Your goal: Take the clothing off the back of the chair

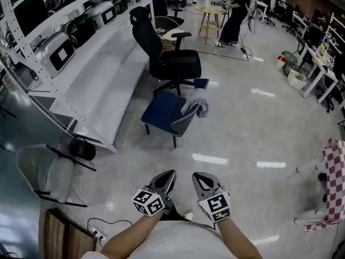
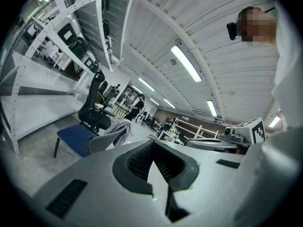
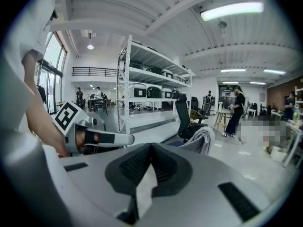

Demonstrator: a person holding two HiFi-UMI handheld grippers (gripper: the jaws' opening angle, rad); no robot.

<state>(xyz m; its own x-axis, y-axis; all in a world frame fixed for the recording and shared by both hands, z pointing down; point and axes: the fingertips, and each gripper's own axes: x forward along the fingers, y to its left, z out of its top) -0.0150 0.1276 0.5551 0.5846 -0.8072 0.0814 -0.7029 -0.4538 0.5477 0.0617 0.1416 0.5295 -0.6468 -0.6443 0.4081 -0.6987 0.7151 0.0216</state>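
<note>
A blue chair (image 1: 164,111) stands on the floor some way ahead of me, beside a white shelf rack. Grey clothing (image 1: 195,104) hangs over its patterned backrest. In the left gripper view the chair (image 2: 75,137) and the clothing (image 2: 119,128) lie far off at the left. In the right gripper view the clothing (image 3: 204,137) shows just beyond the jaws. My left gripper (image 1: 170,175) and right gripper (image 1: 198,176) are held side by side close to my body, far from the chair. Both are shut and hold nothing.
A black office chair (image 1: 171,61) stands right behind the blue one. The long shelf rack (image 1: 81,34) with boxed machines runs along the left. A person (image 1: 235,15) stands by a round wooden table (image 1: 210,9) at the back. A checkered cloth (image 1: 334,182) hangs at the right. A power strip (image 1: 95,232) lies near my feet.
</note>
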